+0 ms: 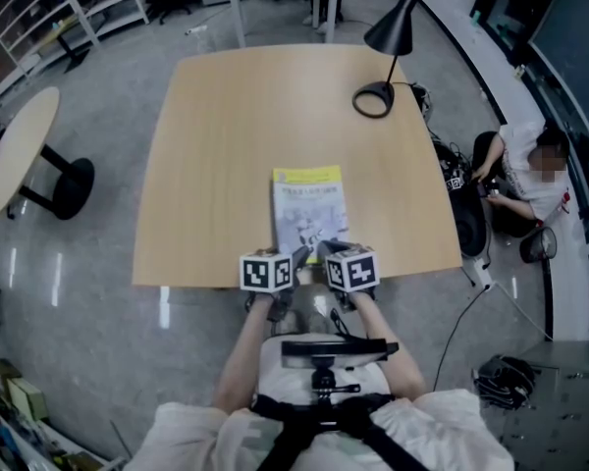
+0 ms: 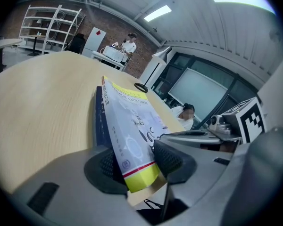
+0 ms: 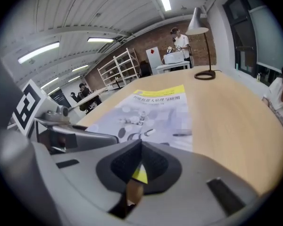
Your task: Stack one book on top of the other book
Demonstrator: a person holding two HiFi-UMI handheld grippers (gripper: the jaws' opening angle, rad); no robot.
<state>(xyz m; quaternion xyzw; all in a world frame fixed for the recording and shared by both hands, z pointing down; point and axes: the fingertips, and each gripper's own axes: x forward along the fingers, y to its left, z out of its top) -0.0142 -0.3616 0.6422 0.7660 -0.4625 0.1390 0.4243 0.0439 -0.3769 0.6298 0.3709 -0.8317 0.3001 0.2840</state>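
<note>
the pale grey paperback book with yellow bands (image 1: pixel 309 209) is lying flat on a dark blue book (image 2: pixel 98 119), which is showing only as a strip along its left side in the left gripper view; the stack is sitting at the near rim of the light wooden table (image 1: pixel 216 135), so the stacking is judged essentially done; the left gripper (image 2: pixel 137 166) is grasping the near edge of both books, probably for aligning them; the right gripper (image 3: pixel 140 163) is clenched, pads meeting at the paperback's near yellow corner, nothing clearly nipped; beyond the stack, open tabletop is running to the black desk lamp (image 1: pixel 393 32) at the far right corner, giving room for pushing inward; the near rim is allowing no backward slack.
</note>
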